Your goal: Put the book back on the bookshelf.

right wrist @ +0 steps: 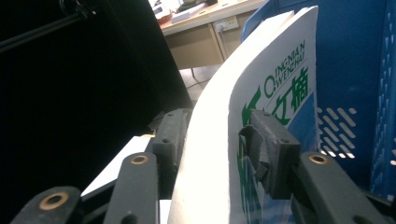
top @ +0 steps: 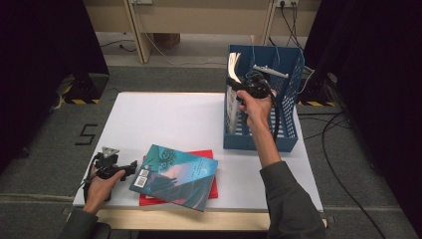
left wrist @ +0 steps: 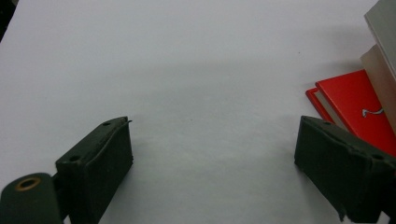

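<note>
Right claw (right wrist: 219,149) astride white book (right wrist: 280,84), standing in blue basket (top: 288,134)

left gripper (top: 130,168): black body with a black handle; a grey three-cornered plate sits on top, on the side away from the teal book (top: 175,177).
left gripper pads (left wrist: 100,161): thick dark blocks of squared shape, each with small round screw holes; edges worn and slightly frayed.
left gripper pivot: a brass-coloured ring set in a rounded black arm at the near end.
right gripper (top: 232,83): black, with a black cable running down along the forearm.
right gripper pads (right wrist: 270,149): dark grey, covering torn and peeling at one corner.
right gripper arms: black links, each with a brass-ringed pivot.
sleeves: dark grey, long, on both arms.
</note>
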